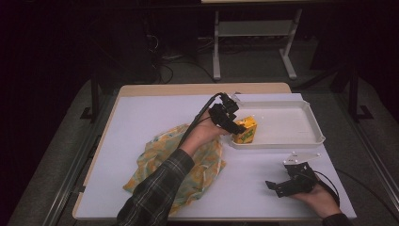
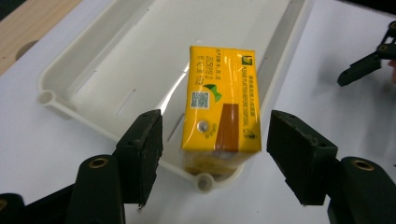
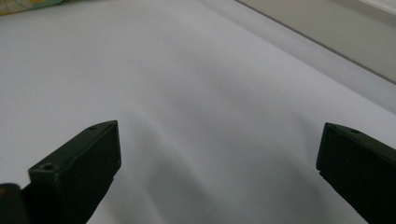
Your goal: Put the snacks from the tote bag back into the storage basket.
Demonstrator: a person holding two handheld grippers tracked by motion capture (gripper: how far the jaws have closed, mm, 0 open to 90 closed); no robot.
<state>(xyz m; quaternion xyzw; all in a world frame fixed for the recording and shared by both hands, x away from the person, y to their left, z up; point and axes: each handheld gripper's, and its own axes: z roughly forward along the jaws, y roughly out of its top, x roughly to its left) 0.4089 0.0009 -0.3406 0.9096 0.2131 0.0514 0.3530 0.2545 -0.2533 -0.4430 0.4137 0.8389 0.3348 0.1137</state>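
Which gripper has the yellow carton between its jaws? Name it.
The left gripper: its open jaws flank the yellow carton at the white tray's corner. The right gripper rests over bare table.

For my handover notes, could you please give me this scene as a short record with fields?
carton: yellow drink carton lying in the near corner of the tray
tray: white tray, otherwise bare
left gripper: left gripper open, pads either side of the carton, not touching
right gripper: right gripper open, low over the white table, nothing between its pads
cloth: patterned cloth crumpled, left of tray
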